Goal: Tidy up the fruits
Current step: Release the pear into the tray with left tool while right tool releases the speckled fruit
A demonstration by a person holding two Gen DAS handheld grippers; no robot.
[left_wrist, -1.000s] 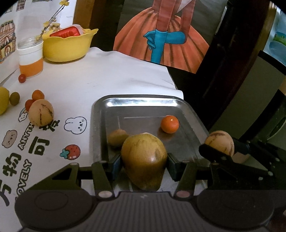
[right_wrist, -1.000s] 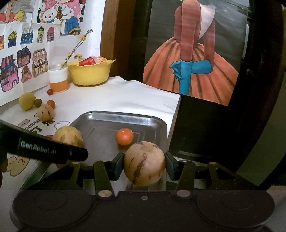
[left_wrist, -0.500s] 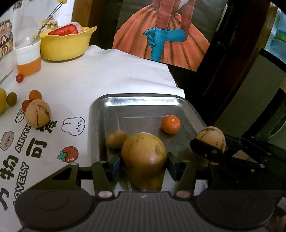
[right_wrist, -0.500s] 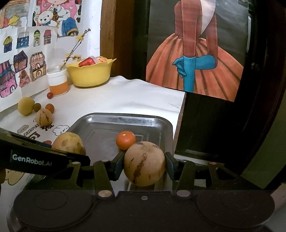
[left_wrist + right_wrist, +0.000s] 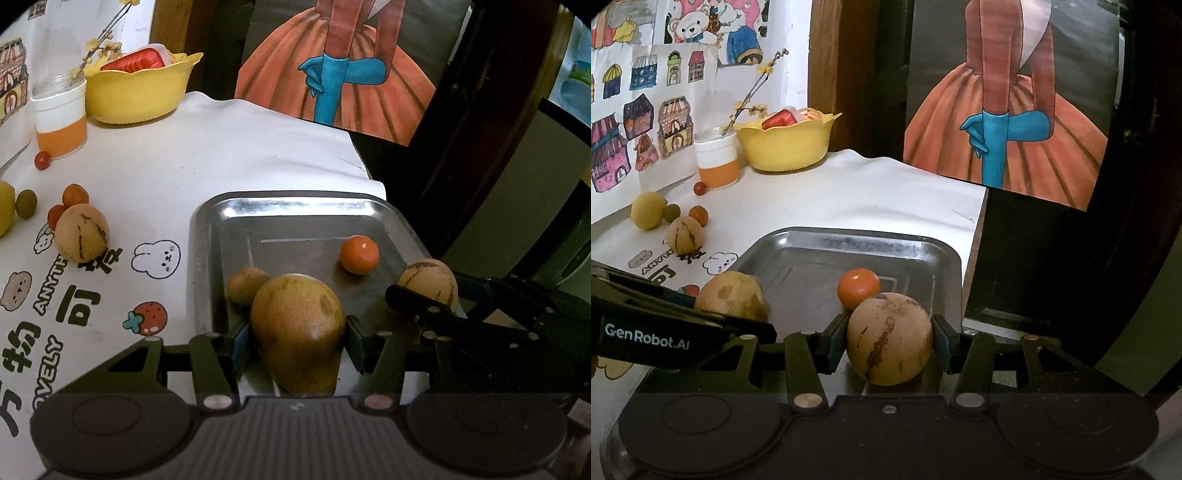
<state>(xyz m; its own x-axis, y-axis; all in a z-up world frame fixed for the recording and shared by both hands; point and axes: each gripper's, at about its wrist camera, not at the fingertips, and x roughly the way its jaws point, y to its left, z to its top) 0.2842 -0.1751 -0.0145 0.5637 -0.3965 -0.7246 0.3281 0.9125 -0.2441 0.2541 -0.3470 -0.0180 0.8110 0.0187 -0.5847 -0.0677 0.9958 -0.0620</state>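
Observation:
My left gripper [image 5: 295, 336] is shut on a large yellow-brown mango [image 5: 298, 328], held over the near edge of the metal tray [image 5: 295, 205]. A small brown fruit [image 5: 245, 284] and an orange tangerine [image 5: 359, 254] lie in the tray. My right gripper [image 5: 889, 341] is shut on a round tan fruit with brown streaks [image 5: 889, 338], low over the tray's near right part [image 5: 849, 236]. In the left wrist view that gripper [image 5: 424, 299] and its fruit [image 5: 428, 282] show at the right. The mango [image 5: 731, 295] shows at the left of the right wrist view.
On the white printed cloth left of the tray lie another streaked tan fruit [image 5: 81, 232], small orange fruits [image 5: 74, 194], a green one [image 5: 26, 202] and a yellow one. A jar with orange liquid [image 5: 61, 118] and a yellow bowl [image 5: 140, 92] stand at the back. The table's edge [image 5: 365, 173] drops off beyond the tray.
Both grippers have eased forward and slightly lower over the tray, each still holding its fruit. The right gripper's fruit has come closer to the tangerine.

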